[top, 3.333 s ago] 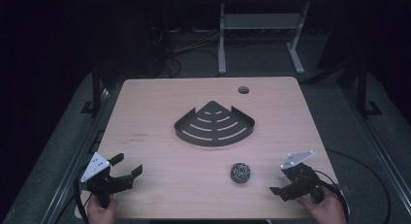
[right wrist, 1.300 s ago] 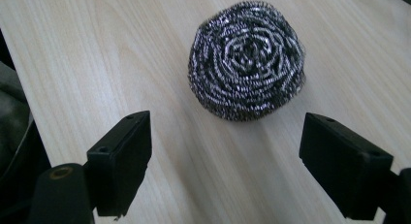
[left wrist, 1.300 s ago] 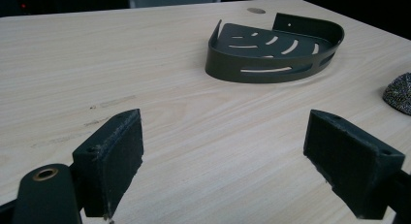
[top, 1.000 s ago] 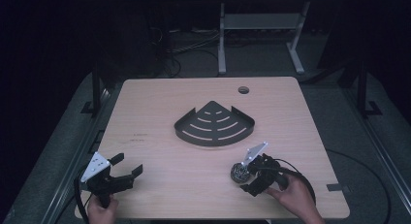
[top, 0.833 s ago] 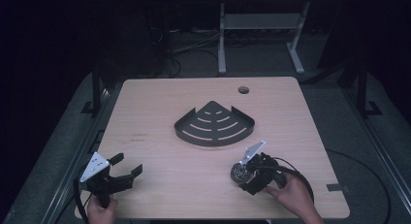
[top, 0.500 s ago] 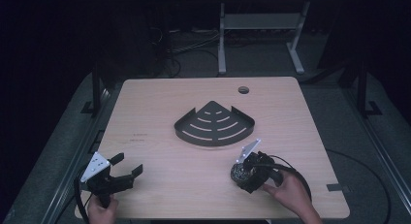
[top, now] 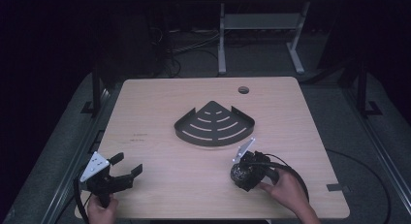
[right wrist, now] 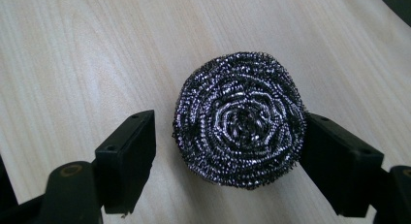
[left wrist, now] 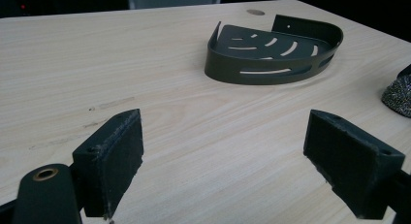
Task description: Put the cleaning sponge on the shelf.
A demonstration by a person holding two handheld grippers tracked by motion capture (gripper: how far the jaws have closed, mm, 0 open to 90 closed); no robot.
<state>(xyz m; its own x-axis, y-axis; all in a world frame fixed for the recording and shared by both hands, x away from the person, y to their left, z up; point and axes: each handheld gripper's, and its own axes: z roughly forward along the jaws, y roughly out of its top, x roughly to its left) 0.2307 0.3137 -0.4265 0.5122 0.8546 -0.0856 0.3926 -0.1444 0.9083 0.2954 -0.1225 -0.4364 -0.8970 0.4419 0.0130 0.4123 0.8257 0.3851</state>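
Scourer (right wrist: 240, 120) lies on table (top: 160, 107), lower right of high view, between right gripper (right wrist: 228, 153) jaws: one pad touching, other with a small gap, not clamped. Left gripper (left wrist: 225, 161) lower left, jaws spread, nothing between. Corner rack (top: 214, 123) mid-table.

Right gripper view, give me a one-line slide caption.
Open right gripper straddles a steel wool scrubber resting on the wooden table.
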